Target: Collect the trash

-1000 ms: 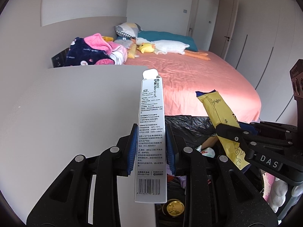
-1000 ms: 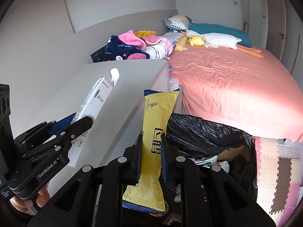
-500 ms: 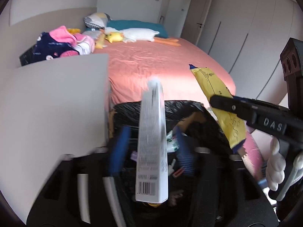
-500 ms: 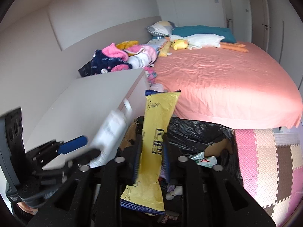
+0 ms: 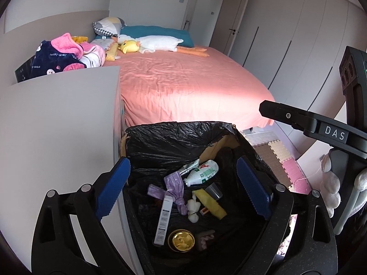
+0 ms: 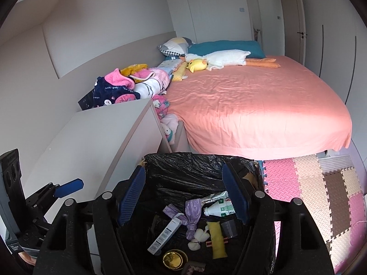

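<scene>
A bin lined with a black bag [image 5: 174, 137] [image 6: 190, 167] stands below both grippers. Inside lie a white box [image 5: 163, 220] [image 6: 164, 237], a yellow wrapper [image 5: 209, 204] [image 6: 218, 240], a purple bag [image 5: 174, 189] [image 6: 192, 215], a white bottle [image 5: 201, 174] [image 6: 220, 208] and a gold lid [image 5: 181, 240] [image 6: 172, 259]. My left gripper [image 5: 183, 190] is open and empty above the bin; one of its blue fingers [image 6: 68, 186] shows in the right wrist view. My right gripper [image 6: 183, 197] is open and empty above the bin; its black finger [image 5: 298, 119] shows in the left wrist view.
A white cabinet top [image 5: 57, 126] [image 6: 98, 142] stands left of the bin. A bed with a pink sheet [image 5: 183, 87] [image 6: 252, 103] lies behind, with plush toys and clothes at its head. Foam floor mats [image 6: 321, 188] lie to the right.
Both grippers opened over the bin. The white box and the yellow wrapper dropped out of them and now lie inside the bag.
</scene>
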{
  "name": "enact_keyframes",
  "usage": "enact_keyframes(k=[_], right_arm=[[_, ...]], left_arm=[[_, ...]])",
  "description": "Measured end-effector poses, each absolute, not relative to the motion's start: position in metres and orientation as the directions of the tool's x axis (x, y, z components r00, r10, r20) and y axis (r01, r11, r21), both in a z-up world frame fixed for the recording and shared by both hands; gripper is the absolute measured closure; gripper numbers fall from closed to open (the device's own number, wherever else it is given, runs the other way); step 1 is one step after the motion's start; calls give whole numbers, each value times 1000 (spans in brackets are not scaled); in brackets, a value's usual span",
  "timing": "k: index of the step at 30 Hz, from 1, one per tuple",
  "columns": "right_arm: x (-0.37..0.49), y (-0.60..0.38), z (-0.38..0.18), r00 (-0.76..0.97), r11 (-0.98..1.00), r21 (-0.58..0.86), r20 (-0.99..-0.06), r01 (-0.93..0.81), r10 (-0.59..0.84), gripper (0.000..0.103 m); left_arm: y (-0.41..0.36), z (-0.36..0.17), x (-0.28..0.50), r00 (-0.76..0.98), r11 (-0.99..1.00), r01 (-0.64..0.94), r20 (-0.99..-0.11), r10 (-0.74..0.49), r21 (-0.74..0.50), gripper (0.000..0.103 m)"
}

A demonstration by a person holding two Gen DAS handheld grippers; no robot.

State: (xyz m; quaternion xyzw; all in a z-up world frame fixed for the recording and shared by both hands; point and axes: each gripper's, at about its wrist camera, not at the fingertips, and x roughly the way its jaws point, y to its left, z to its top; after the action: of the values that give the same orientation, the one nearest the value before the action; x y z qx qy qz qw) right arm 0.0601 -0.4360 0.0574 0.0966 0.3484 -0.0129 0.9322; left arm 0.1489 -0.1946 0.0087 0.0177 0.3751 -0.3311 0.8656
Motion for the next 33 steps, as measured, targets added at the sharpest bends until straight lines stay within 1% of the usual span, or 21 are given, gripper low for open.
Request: enact_keyframes(k=[5, 8, 17, 25, 33], right_arm=[[62, -435, 54, 751, 982, 169, -659, 89, 45, 33], [61, -435, 53, 750, 982, 166, -660, 88, 44, 33], [60, -436, 54, 754, 982, 167, -656, 91, 42, 33], [59, -435, 55, 755, 983, 162, -654, 88, 40, 33], [59, -433, 56, 756, 984, 156, -653, 83, 40, 33]], left_arm=[[-197, 7, 149, 493, 781, 588, -672, -552, -210, 11], [-200, 7, 148, 495, 782, 591, -677, -545, -198, 7], [-205, 4, 146, 501, 781, 605, -686, -527, -158, 7], [-202, 4, 148, 479, 767, 611, -679, -556, -198, 6], [-204, 6, 142, 481, 757, 627, -673, -562, -183, 6]])
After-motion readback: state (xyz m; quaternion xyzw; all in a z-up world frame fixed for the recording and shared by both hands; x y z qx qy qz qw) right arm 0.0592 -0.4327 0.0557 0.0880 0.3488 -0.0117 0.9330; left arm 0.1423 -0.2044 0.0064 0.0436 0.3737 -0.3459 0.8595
